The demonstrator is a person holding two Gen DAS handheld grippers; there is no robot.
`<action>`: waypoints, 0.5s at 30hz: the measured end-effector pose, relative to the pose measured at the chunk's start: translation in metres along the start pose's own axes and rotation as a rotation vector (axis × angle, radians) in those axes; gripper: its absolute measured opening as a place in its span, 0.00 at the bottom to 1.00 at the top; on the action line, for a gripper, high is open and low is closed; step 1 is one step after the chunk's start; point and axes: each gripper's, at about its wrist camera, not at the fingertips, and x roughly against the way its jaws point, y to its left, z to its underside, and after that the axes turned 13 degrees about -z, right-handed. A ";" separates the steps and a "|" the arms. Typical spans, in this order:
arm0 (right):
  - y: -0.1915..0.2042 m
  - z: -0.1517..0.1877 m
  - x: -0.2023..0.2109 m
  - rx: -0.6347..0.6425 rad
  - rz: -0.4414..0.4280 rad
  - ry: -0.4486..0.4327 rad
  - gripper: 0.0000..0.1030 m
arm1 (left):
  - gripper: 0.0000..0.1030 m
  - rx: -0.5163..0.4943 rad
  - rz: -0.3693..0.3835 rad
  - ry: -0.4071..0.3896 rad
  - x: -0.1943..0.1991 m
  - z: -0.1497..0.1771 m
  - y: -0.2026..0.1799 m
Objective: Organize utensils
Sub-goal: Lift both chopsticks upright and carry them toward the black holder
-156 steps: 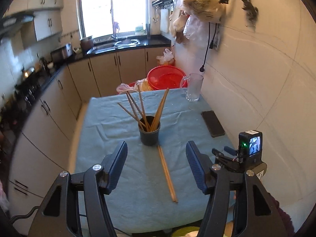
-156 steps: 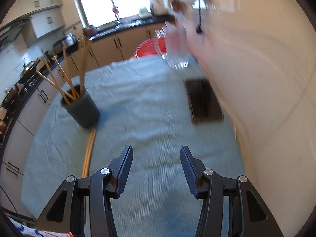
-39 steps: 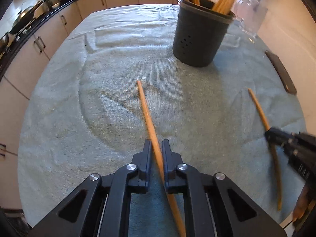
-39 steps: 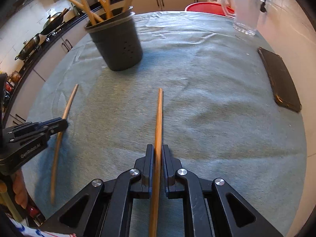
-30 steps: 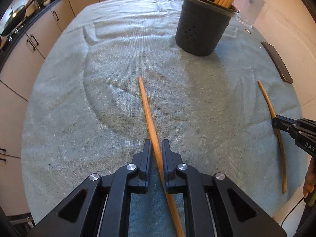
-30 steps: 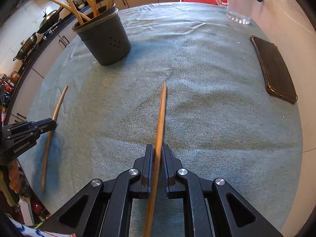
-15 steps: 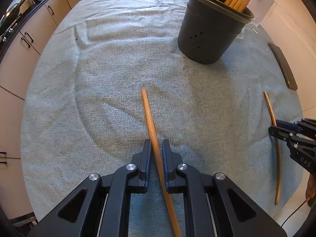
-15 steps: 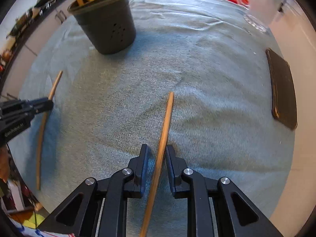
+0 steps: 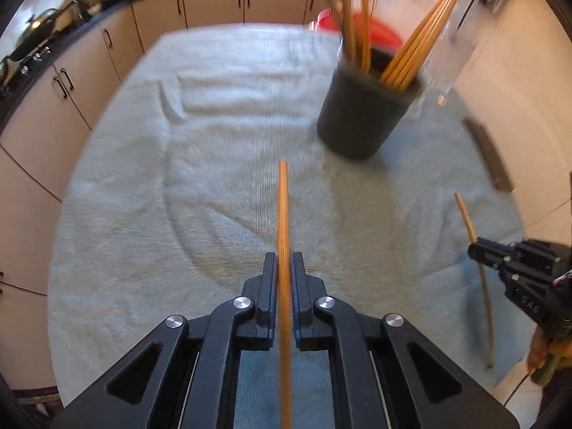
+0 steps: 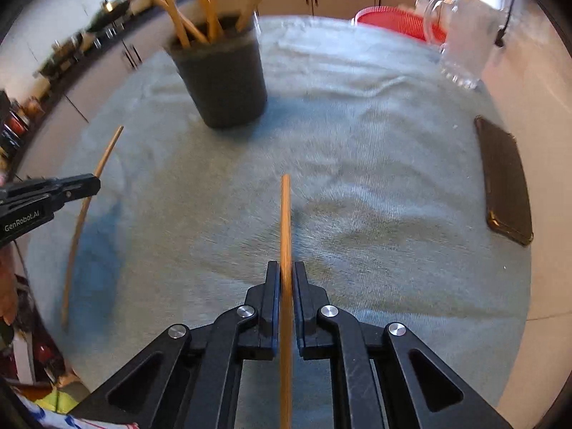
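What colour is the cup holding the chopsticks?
Dark grey, almost black; the cup shows best in the right wrist view.

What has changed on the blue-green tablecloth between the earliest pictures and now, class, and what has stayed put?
The two wooden chopsticks that lay side by side on the cloth are now held: the left gripper is shut on one wooden chopstick, the right gripper on the other chopstick, its jaws having just closed further. The dark round holder of chopsticks, black phone and clear glass jug stay put.
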 end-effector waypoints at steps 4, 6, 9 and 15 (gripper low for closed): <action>0.020 0.011 0.041 0.032 0.012 -0.150 0.07 | 0.06 0.037 0.012 -0.120 0.041 0.013 0.012; 0.025 0.009 0.059 0.047 0.037 -0.217 0.07 | 0.06 0.054 0.017 -0.172 0.058 0.022 0.018; 0.034 0.017 0.081 0.052 0.039 -0.299 0.07 | 0.06 0.067 0.002 -0.248 0.080 0.035 0.020; 0.043 0.035 0.103 0.050 0.018 -0.373 0.07 | 0.06 0.091 -0.027 -0.372 0.115 0.060 0.022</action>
